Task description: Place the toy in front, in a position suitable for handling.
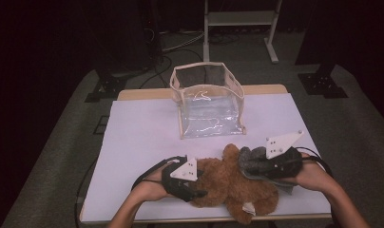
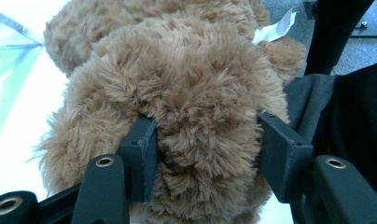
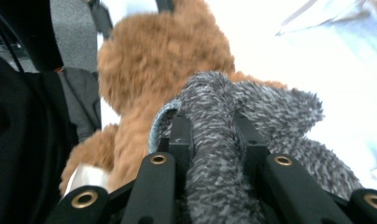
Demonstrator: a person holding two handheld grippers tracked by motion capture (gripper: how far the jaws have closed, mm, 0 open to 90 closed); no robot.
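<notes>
The fluffy brown teddy bear (image 1: 233,187) lies between both tools. The left gripper (image 2: 203,144) squeezes its plush; the right gripper (image 3: 210,135) is clamped on the shaggy grey cloth (image 3: 252,107) beside it. Beyond them stands the clear bag (image 1: 206,102), nothing inside.

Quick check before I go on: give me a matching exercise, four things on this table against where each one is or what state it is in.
Things:
1. brown teddy bear
2. grey fuzzy cloth
3. clear plastic bag
4. white tag

States:
A. stands open at the far side of the table
B. pinched in the right gripper
C. squeezed between the jaws of the left gripper
D. sticks out of the bear's fur

Pairs: 1-C, 2-B, 3-A, 4-D
</notes>
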